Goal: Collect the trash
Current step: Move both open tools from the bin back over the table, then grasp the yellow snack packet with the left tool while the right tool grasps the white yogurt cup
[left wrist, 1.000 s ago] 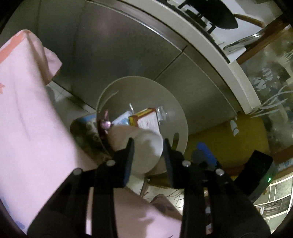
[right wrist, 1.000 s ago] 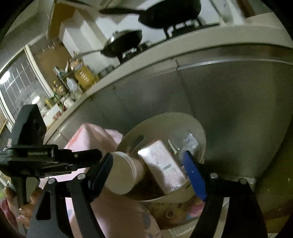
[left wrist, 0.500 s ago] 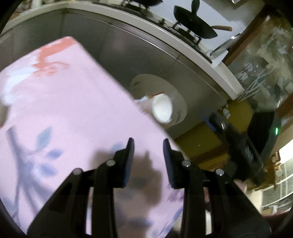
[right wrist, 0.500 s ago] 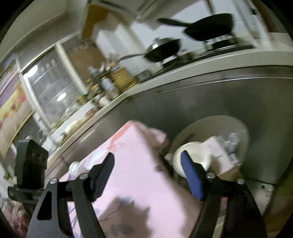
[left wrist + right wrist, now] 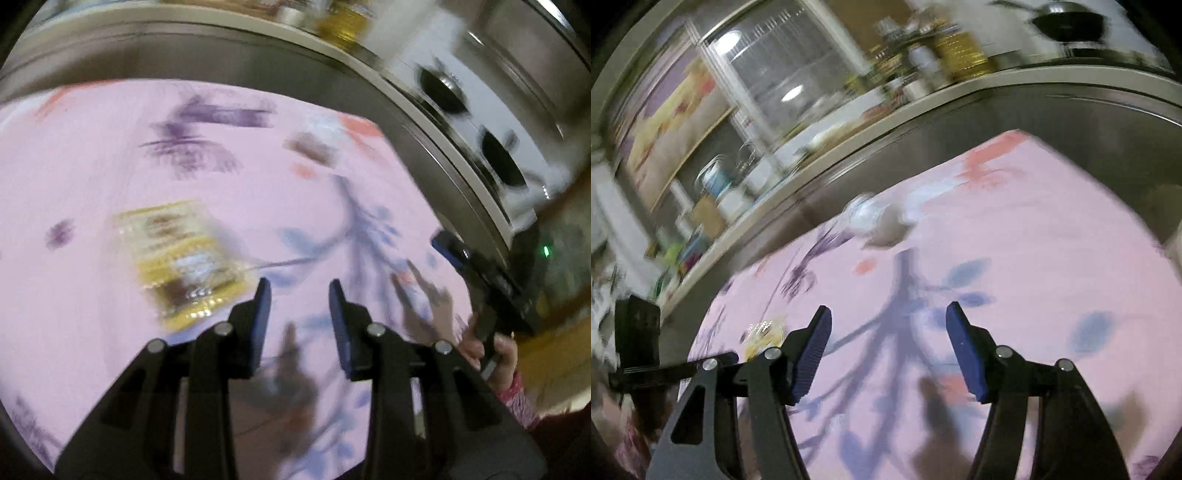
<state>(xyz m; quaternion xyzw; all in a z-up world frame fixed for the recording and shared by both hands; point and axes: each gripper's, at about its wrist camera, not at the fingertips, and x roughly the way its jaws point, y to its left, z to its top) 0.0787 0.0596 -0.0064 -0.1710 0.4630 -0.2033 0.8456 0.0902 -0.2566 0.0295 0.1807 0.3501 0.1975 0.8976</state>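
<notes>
- Left gripper [image 5: 299, 295]: jaws stand apart with only cloth [image 5: 110, 155] showing between them, nothing held. The yellow wrapper [image 5: 181, 254] lies flat on the cloth just beside its left finger. Closing from here would likely pinch air or fabric; a flat foil packet gives little edge to catch, so the pads could slide over it or drag the cloth up with it.
- Right gripper [image 5: 888, 350]: jaws are closing on nothing but the cloth beneath. If they narrow too far before reaching anything, they may bump trash away instead of straddling it.
- Farther off, a pale crumpled lump [image 5: 879, 221], too blurred to name, sits near the cloth's far edge by the steel cabinet [image 5: 1071, 118]. A nudge could roll it off the edge.
- Both views smear with motion; aiming at speed risks a miss, and the two grippers work close enough to collide.
</notes>
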